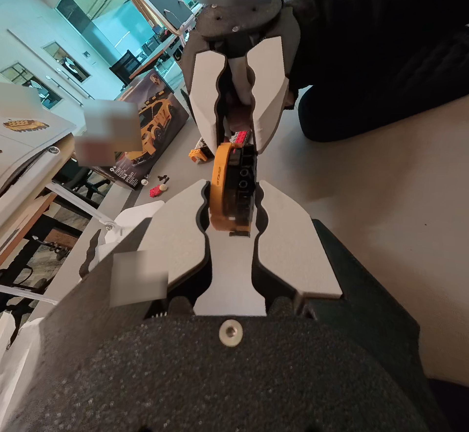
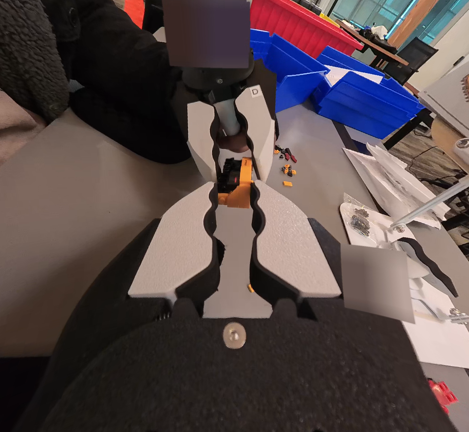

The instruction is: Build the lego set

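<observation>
A partly built lego car body (image 1: 228, 191), orange on one side and black with studs on the other, is held on its edge just above the grey table (image 1: 355, 191). My left gripper (image 1: 232, 184) is shut on its near end. My right gripper (image 1: 237, 149) comes in from the far side, facing it, and is shut on the other end, where red and white bricks show. In the right wrist view the same car body (image 2: 238, 191) sits between my right gripper (image 2: 234, 185) and the left gripper (image 2: 238, 173) opposite it.
The lego box (image 1: 152, 135), a small orange sub-assembly (image 1: 200, 153) and loose pieces (image 1: 157, 188) lie to the left. Blue bins (image 2: 355, 94), a red bin (image 2: 291, 21), loose small pieces (image 2: 286, 165), paper sheets (image 2: 393, 178) and a parts bag (image 2: 360, 219) lie to the right. A person's dark sleeve (image 2: 114, 89) rests on the table. My left and right fingertips are right by each other.
</observation>
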The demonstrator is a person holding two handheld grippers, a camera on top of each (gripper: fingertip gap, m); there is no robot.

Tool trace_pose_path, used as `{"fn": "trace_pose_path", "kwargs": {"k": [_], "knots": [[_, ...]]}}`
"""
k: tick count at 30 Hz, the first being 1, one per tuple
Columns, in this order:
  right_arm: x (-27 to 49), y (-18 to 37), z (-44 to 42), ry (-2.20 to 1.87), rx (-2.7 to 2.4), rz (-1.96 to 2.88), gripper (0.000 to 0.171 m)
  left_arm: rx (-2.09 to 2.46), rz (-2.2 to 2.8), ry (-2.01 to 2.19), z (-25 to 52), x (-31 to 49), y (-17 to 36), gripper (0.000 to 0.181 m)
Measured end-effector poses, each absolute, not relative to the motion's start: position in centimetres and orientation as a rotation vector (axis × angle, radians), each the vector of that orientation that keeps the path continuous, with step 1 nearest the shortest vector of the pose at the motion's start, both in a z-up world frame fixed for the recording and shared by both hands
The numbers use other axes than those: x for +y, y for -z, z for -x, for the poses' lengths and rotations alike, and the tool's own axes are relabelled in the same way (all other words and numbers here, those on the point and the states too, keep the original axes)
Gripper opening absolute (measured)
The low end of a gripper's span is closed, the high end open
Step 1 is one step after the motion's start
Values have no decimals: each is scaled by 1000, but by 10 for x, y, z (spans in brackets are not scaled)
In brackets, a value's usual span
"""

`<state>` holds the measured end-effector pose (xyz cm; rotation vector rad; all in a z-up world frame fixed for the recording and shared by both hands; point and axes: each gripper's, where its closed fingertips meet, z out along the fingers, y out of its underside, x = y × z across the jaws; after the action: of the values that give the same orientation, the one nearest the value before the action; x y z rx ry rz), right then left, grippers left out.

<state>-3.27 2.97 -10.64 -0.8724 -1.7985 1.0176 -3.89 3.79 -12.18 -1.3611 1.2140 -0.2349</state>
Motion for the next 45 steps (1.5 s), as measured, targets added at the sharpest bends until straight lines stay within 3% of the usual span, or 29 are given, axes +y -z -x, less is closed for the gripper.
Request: {"fn": "trace_pose_path", "kwargs": {"k": [13, 16, 18, 28, 36, 45], "knots": [[15, 100, 43, -1110, -1755, 902, 24, 1215, 1426, 351, 32, 35, 132, 31], [33, 89, 39, -1101, -1691, 983, 33, 1151, 1432, 406, 38, 38, 127, 30], [61, 83, 30, -1058, -1628, 1091, 30, 1095, 1472, 429, 48, 45, 127, 30], [95, 194, 13, -614, -2065, 1412, 18, 1020, 1598, 443, 60, 58, 139, 30], [104, 209, 14, -403, -2543, 1235, 17, 1003, 1602, 473, 63, 60, 139, 30], [98, 215, 17, -479, -2649, 1227, 7, 975, 1601, 523, 63, 60, 136, 30]]}}
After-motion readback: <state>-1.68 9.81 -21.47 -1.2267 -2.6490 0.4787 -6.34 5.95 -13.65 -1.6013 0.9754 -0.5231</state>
